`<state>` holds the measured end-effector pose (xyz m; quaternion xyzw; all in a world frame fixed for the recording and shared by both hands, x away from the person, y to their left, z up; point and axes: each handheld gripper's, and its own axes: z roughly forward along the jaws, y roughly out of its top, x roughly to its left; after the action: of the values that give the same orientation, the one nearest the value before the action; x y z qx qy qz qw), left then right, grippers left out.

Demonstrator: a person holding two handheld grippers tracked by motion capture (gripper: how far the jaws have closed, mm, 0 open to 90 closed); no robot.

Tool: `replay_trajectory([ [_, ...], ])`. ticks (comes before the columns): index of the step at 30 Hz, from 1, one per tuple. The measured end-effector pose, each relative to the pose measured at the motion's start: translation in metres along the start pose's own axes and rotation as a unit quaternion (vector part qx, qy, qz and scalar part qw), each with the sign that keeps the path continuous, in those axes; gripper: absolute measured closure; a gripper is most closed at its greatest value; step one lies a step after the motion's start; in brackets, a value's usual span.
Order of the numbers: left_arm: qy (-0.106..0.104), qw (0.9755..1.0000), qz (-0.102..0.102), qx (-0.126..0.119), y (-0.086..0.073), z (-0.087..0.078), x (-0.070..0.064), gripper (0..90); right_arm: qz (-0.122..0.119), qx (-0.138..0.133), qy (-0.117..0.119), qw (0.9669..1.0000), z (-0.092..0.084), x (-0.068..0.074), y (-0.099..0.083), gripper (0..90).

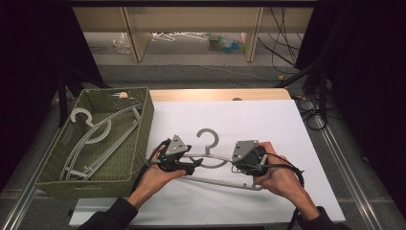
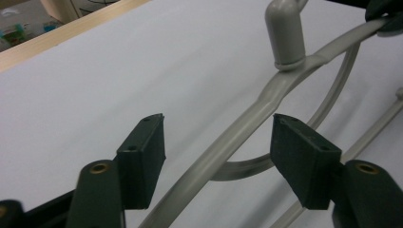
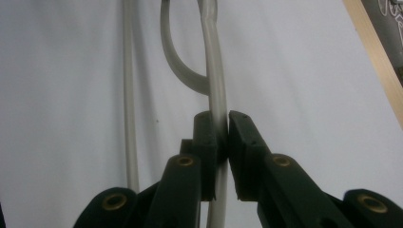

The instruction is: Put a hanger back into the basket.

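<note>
A grey plastic hanger (image 1: 210,158) lies on the white table cover, hook pointing away from me. My left gripper (image 1: 189,165) is at its left shoulder; in the left gripper view the jaws of my left gripper (image 2: 218,142) stand open on either side of the hanger's arm (image 2: 237,133) without touching it. My right gripper (image 1: 242,160) is at the right shoulder. In the right gripper view my right gripper (image 3: 222,137) is shut on the hanger's arm (image 3: 215,71), with the lower bar (image 3: 129,95) running beside it.
A green woven basket (image 1: 143,124) stands at the left with two or more grey hangers (image 1: 95,139) inside. The wooden table edge (image 1: 215,94) runs along the back. Cables trail on the floor at the right.
</note>
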<state>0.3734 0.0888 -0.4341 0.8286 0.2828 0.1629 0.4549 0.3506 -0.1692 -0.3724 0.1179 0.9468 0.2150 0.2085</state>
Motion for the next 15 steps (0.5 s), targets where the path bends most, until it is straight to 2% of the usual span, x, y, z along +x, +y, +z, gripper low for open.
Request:
replay_trajectory([
  [1, -0.002, 0.9999, 0.015, 0.002, 0.000, 0.000, 0.001, 41.2, -0.001, 0.001, -0.001, 1.0000, 0.000, 0.001, 0.000, 82.4],
  [2, -0.004, 0.9999, 0.015, 0.000, 0.001, 0.002, 0.000, 44.0, -0.002, 0.002, -0.001, 1.0000, 0.001, 0.001, 0.000, 82.4],
  [4, -0.007, 0.9990, 0.043, 0.014, 0.003, 0.001, -0.001, 50.5, -0.005, 0.002, 0.002, 1.0000, 0.001, 0.001, 0.000, 82.4],
  [5, -0.007, 0.9987, 0.050, 0.008, 0.004, 0.003, -0.001, 53.2, -0.004, 0.001, 0.002, 1.0000, 0.001, 0.001, 0.000, 82.4],
  [7, -0.015, 0.9971, 0.071, 0.023, 0.006, 0.003, -0.001, 59.7, -0.008, -0.003, -0.001, 1.0000, 0.001, 0.001, 0.001, 82.4],
  [8, -0.012, 0.9956, 0.088, 0.030, 0.008, 0.002, -0.001, 61.6, -0.007, -0.003, 0.001, 1.0000, 0.000, 0.001, 0.001, 82.4],
  [9, -0.017, 0.9950, 0.095, 0.025, 0.009, 0.002, -0.002, 63.3, -0.006, -0.004, 0.000, 1.0000, 0.001, 0.001, 0.000, 82.4],
  [11, -0.020, 0.9920, 0.120, 0.035, 0.011, 0.000, -0.005, 66.9, -0.009, -0.006, 0.005, 0.9999, 0.001, 0.000, 0.000, 82.3],
  [13, -0.022, 0.9895, 0.137, 0.041, 0.013, -0.003, -0.008, 70.1, -0.010, -0.008, 0.003, 0.9999, 0.000, -0.001, 0.000, 82.0],
  [15, -0.033, 0.9876, 0.147, 0.043, 0.015, -0.005, -0.011, 73.3, -0.004, -0.017, -0.004, 0.9998, -0.001, -0.002, -0.002, 80.8],
])
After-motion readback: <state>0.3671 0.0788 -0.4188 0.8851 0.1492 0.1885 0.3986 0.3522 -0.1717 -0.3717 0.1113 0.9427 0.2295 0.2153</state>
